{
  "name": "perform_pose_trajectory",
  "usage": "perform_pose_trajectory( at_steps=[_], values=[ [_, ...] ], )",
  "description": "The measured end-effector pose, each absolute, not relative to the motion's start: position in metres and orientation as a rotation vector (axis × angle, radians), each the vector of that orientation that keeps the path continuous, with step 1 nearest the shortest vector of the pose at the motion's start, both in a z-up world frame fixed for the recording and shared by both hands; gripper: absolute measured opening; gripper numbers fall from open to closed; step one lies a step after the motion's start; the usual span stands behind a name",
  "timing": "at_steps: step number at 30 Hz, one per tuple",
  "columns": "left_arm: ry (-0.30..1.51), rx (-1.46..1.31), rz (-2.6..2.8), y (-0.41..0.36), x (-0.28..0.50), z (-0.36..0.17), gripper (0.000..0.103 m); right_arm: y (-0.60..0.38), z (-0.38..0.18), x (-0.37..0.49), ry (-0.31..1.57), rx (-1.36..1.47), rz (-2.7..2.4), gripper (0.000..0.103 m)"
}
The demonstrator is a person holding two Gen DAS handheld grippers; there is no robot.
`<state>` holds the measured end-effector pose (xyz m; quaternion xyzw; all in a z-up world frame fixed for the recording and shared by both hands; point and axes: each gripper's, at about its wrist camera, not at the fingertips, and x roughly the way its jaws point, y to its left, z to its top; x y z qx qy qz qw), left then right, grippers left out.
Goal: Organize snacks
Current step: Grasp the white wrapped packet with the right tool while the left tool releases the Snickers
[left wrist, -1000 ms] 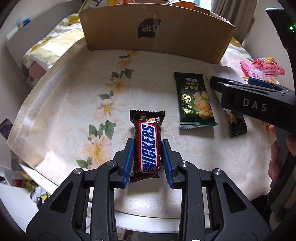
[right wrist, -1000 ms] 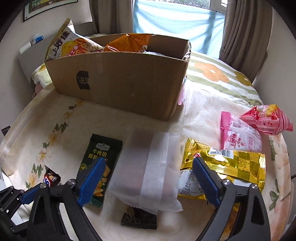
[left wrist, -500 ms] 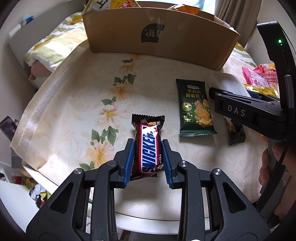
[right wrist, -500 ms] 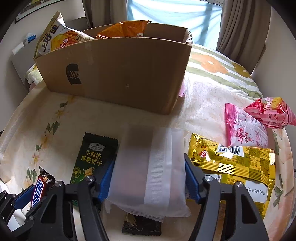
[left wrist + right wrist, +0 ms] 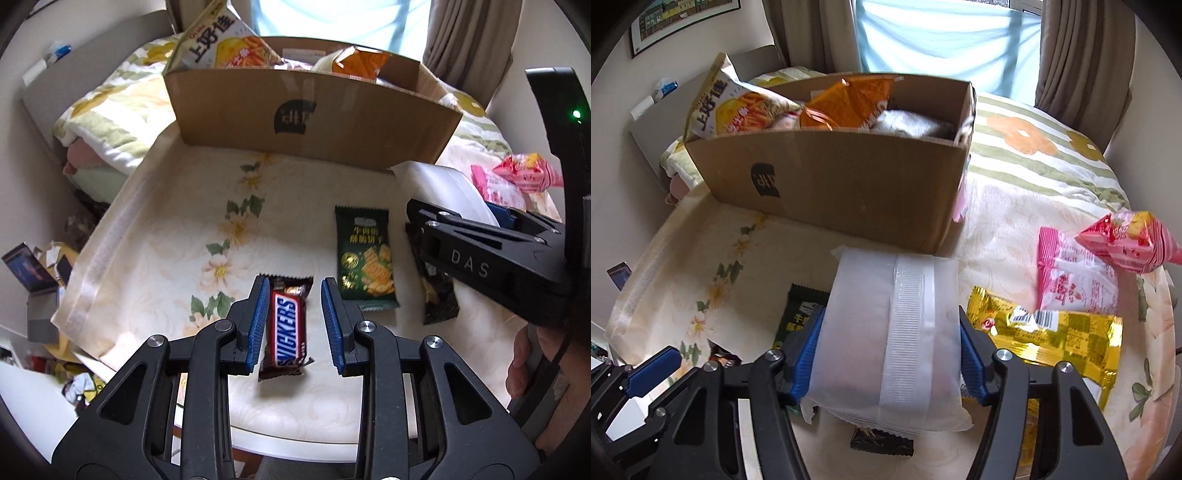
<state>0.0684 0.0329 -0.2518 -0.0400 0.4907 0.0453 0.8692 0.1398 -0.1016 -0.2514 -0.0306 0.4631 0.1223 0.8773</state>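
Near edge, left: my left hand-held gripper [image 5: 294, 286] stands at a narrow setting with a Snickers bar [image 5: 288, 328] held lengthwise between its blue pads, clear of the floral-clothed surface [image 5: 166, 258]. Near edge, right: the jaws of my right hand-held gripper [image 5: 890, 312] have just been closing and now clamp a translucent white packet [image 5: 886, 369] by its two long sides, pads pressed in; a small dark wrapper [image 5: 882, 441] lies on the surface under it.

Middle ground: a green biscuit packet [image 5: 364, 254] lies flat between the two grippers. To the right of the white packet lies a gold packet [image 5: 1052, 328], with a pink packet [image 5: 1071, 273] just beyond it and a puffed red-pink bag [image 5: 1126, 240] at the pink packet's far right corner.

Far side: an open cardboard box [image 5: 849, 184] stands on the surface, holding a yellow-and-white chip bag [image 5: 738, 107] at its left end and an orange bag [image 5: 849, 103] at centre. A bed with a striped floral quilt [image 5: 1034, 147] lies behind.
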Motion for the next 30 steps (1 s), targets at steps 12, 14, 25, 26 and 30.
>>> perform_pose_trajectory(
  at_steps=[12, 14, 25, 26, 30],
  values=[
    [1.079, -0.152, 0.087, 0.044, 0.062, -0.245, 0.027, -0.107, -0.216, 0.132, 0.907, -0.072, 0.328, 0.060],
    [1.109, -0.119, 0.101, 0.042, 0.065, -0.255, 0.028, -0.107, -0.222, 0.131, 0.918, -0.066, 0.334, 0.060],
    [1.156, -0.028, 0.142, 0.043, 0.062, -0.289, 0.102, -0.111, -0.250, 0.130, 0.984, -0.058, 0.338, 0.060],
    [1.158, 0.001, 0.159, 0.042, 0.062, -0.291, 0.102, -0.111, -0.251, 0.130, 0.986, -0.058, 0.338, 0.060],
    [1.181, 0.001, 0.111, 0.044, 0.060, -0.294, 0.090, -0.112, -0.256, 0.130, 0.988, -0.061, 0.333, 0.060]
  ],
)
